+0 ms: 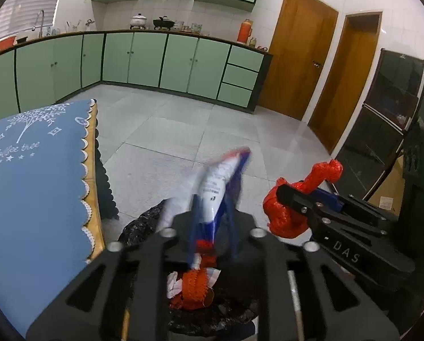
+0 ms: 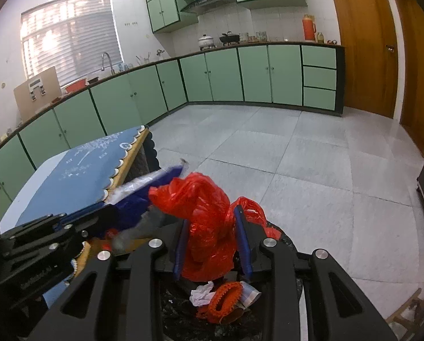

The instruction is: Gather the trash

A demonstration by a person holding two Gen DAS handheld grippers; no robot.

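Up close in the left wrist view, we see the left gripper (image 1: 212,221) with a blue-and-white wrapper (image 1: 217,182) standing up between its blue fingers (image 1: 193,227); the wrapper is smeared by blur, so we cannot tell whether the pads press it. Below them a black-lined trash bin (image 1: 143,221) holds an orange mesh scrap (image 1: 194,284) (partly hidden by the gripper body). To the right, the right gripper (image 1: 297,213) carries a red plastic bag (image 1: 283,216).

Next, from the right wrist view, the right gripper (image 2: 213,244) pinches the red plastic bag (image 2: 206,221) between its fingers (image 2: 180,250), above the bin (image 2: 285,241). The wrapper (image 2: 143,187) shows blurred at left, beside the blue-clothed surface (image 2: 78,176).
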